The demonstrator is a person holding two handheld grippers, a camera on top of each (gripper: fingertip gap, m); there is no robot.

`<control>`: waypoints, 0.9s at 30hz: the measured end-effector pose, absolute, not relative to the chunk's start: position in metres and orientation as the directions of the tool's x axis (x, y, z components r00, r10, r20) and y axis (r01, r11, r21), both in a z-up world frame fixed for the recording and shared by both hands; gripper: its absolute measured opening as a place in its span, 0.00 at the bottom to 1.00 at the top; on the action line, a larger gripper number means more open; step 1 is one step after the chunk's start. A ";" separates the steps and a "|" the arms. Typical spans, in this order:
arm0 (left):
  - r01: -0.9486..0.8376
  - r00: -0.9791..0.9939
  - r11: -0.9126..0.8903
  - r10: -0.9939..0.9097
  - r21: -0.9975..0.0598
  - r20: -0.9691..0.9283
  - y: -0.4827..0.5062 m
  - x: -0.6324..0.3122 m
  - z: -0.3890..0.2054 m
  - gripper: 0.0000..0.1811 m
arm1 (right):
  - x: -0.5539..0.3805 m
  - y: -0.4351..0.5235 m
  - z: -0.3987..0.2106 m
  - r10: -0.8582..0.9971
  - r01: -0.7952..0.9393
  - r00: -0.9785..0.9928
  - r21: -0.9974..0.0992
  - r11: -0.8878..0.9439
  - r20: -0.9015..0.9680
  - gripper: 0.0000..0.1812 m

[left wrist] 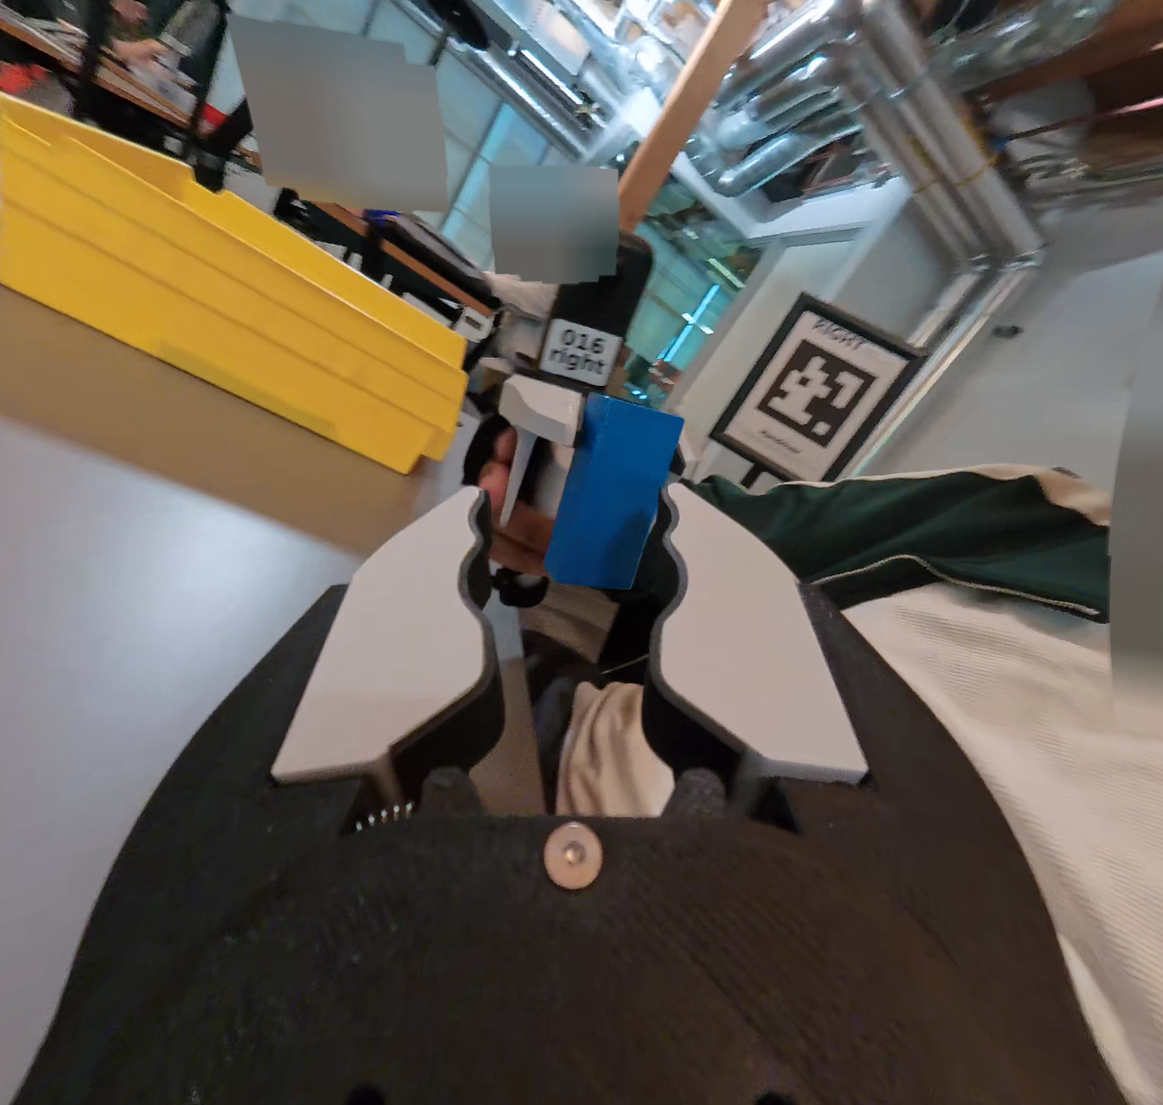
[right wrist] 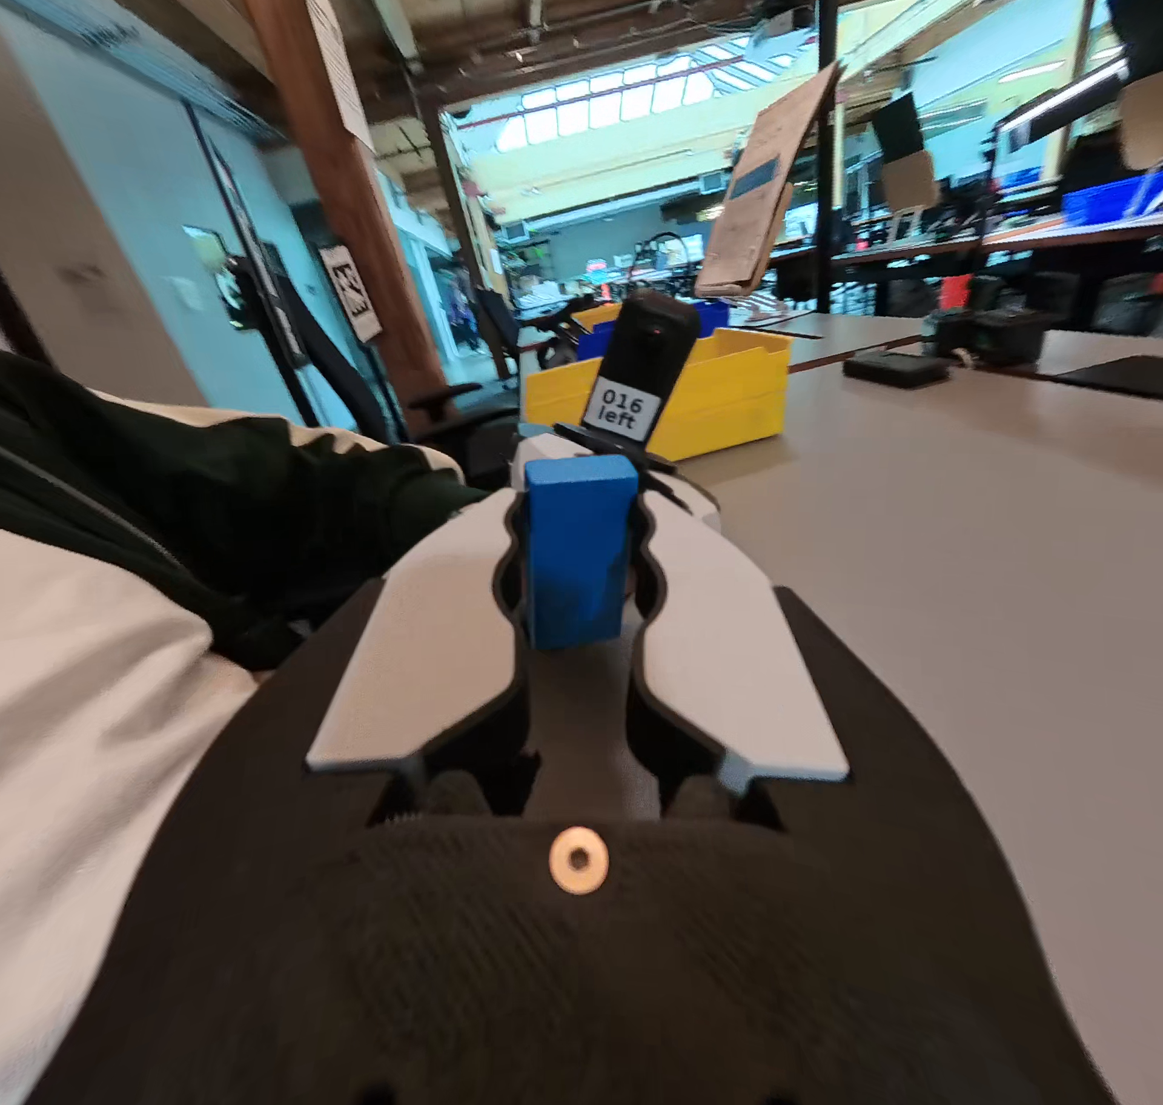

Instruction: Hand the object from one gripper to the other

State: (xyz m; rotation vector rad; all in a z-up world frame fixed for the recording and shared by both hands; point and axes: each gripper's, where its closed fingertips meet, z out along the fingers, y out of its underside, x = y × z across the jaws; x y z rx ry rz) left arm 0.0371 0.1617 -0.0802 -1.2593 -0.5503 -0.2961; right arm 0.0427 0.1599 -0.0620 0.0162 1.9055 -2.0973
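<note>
Blue rectangular plastic block (right wrist: 576,555) sits clamped between the right gripper (right wrist: 574,546) fingers, held in the air. Left gripper (left wrist: 573,530) is spread wide around its near end, not touching. Releasing before the left one closes would drop it.

In the right wrist view, the right gripper (right wrist: 576,530) holds a blue block (right wrist: 576,549) upright between its two white fingers (right wrist: 440,621), and the dark inner pads press on both sides of the block. Directly behind the block is the left gripper (right wrist: 620,464), which carries a black camera (right wrist: 651,344) with a white label, but its fingertips are hidden. Further back, a yellow bin (right wrist: 717,398) stands on the pale table (right wrist: 912,540), and a dark green sleeve (right wrist: 252,496) shows at the left.
</note>
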 end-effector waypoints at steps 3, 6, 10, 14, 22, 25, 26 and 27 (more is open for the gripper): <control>0.441 0.863 0.253 0.145 -0.861 0.484 0.162 0.038 -0.082 0.25 | 0.044 0.157 -0.065 -0.167 0.170 -0.973 -0.984 -0.049 -0.159 0.18; 0.334 0.904 0.189 0.213 -0.923 0.371 0.165 0.042 -0.081 0.22 | 0.046 0.155 -0.067 -0.151 0.157 -0.977 -0.987 -0.031 -0.151 0.18; 0.200 0.944 0.066 0.253 -0.978 0.211 0.174 0.051 -0.085 0.24 | 0.045 0.156 -0.066 -0.126 0.143 -0.982 -0.989 -0.032 -0.138 0.18; 0.123 0.953 -0.065 0.286 -0.990 0.099 0.183 0.054 -0.099 0.24 | 0.048 0.155 -0.067 -0.135 0.136 -0.982 -0.990 -0.025 -0.131 0.18; 0.219 0.948 -0.039 0.247 -0.975 0.203 0.183 0.056 -0.100 0.17 | 0.053 0.155 -0.066 -0.168 0.104 -0.981 -0.993 -0.053 -0.094 0.20; 0.291 0.935 0.007 0.209 -0.957 0.286 0.183 0.058 -0.095 0.17 | 0.050 0.158 -0.054 -0.145 0.014 -0.989 -0.991 -0.135 0.005 0.38; 0.320 0.928 0.027 0.193 -0.947 0.319 0.182 0.058 -0.094 0.17 | 0.051 0.160 -0.051 -0.136 -0.043 -0.989 -0.987 -0.153 0.064 0.41; 0.353 0.918 0.046 0.174 -0.934 0.356 0.180 0.058 -0.092 0.17 | 0.053 0.162 -0.050 -0.128 -0.109 -0.983 -0.981 -0.160 0.130 0.43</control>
